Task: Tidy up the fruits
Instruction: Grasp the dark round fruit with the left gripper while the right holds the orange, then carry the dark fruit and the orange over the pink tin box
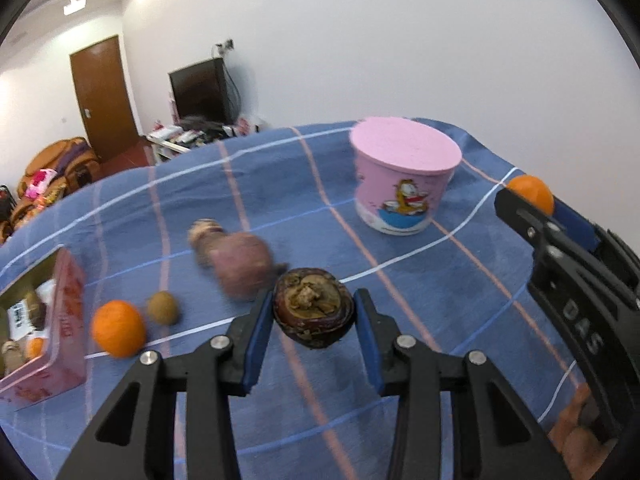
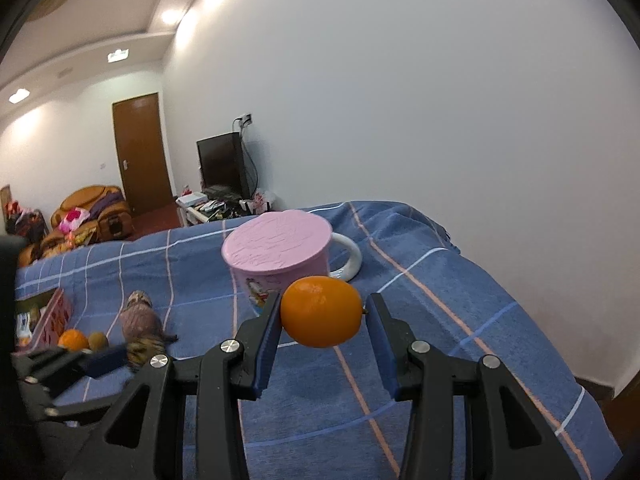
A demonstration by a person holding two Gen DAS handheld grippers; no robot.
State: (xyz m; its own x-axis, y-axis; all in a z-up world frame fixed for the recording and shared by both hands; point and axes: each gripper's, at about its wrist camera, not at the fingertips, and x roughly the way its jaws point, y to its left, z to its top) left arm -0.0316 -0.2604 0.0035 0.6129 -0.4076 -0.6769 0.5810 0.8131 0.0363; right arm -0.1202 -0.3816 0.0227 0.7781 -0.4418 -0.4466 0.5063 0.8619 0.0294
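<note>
My left gripper (image 1: 314, 314) is shut on a dark brown mangosteen (image 1: 313, 307) and holds it above the blue checked cloth (image 1: 420, 300). My right gripper (image 2: 323, 314) is shut on an orange (image 2: 322, 311), held above the cloth; it also shows in the left wrist view (image 1: 531, 193) at the far right. A pink lidded mug (image 1: 404, 174) with a cartoon cat stands at the back; it also shows in the right wrist view (image 2: 277, 255). Another orange (image 1: 118, 328), a small brown fruit (image 1: 162, 307) and a purplish fruit (image 1: 240, 266) lie on the cloth at left.
A pink tin box (image 1: 48, 328) holding small items stands at the left edge of the cloth. A white wall runs close behind the table. Beyond the table's far edge are a TV (image 2: 222, 166), a door (image 2: 142, 152) and an orange sofa (image 2: 94, 212).
</note>
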